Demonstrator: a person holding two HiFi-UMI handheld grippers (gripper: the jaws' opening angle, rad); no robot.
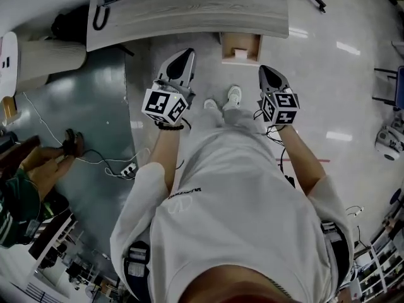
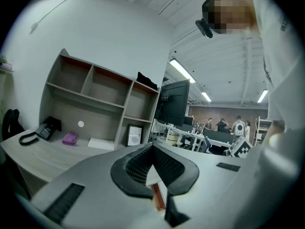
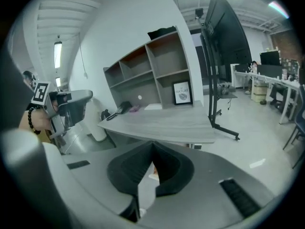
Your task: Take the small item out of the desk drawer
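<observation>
A light wooden drawer (image 1: 240, 47) juts out from under the grey desk top (image 1: 189, 14), with a small pale item (image 1: 240, 53) lying in it. My left gripper (image 1: 184, 59) hangs over the floor just short of the desk edge, left of the drawer. My right gripper (image 1: 267, 72) is level with it, right of the drawer. Both point at the desk and touch nothing. In the left gripper view the left gripper (image 2: 152, 147) has its jaw tips meeting with nothing between them. The right gripper (image 3: 152, 149) looks the same in its own view.
On the desk are a black telephone (image 2: 40, 131), a purple thing (image 2: 70, 138), a shelf unit (image 2: 95, 104) and a framed picture (image 2: 135, 135). A monitor on a stand (image 3: 224, 46) is to the right. Another person's hand (image 1: 44, 163) and cables with a power strip (image 1: 128, 168) are on the left.
</observation>
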